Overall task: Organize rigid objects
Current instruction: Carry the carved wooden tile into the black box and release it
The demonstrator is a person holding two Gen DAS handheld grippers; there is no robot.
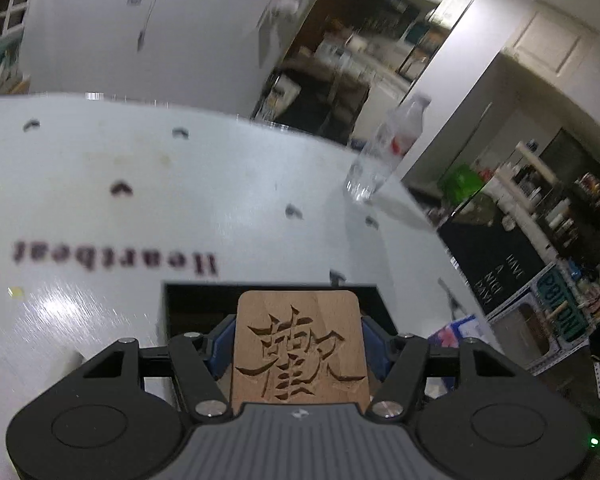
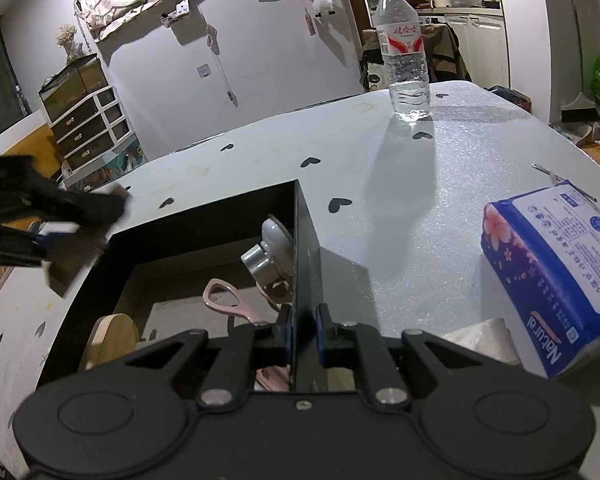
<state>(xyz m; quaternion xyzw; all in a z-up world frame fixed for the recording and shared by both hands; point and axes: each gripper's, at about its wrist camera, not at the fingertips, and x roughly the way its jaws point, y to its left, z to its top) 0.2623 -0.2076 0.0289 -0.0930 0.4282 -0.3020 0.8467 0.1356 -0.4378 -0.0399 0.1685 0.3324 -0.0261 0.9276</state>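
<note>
My left gripper [image 1: 299,340] is shut on a square wooden tile [image 1: 300,348] carved with a Chinese character, held above the near edge of the black box [image 1: 180,300]. In the right wrist view the left gripper [image 2: 60,236] shows blurred at the box's left rim, with the tile [image 2: 74,260] in it. My right gripper [image 2: 301,336] is shut on the right wall of the black box [image 2: 304,248]. Inside the box lie a white round object [image 2: 270,254], pink scissors [image 2: 230,300] and a round wooden piece [image 2: 112,336].
A clear water bottle [image 2: 404,48] stands at the far side of the white table [image 2: 400,200]; it also shows in the left wrist view [image 1: 384,148]. A blue tissue pack [image 2: 556,264] lies at the right. A metal piece [image 2: 556,178] lies beyond it.
</note>
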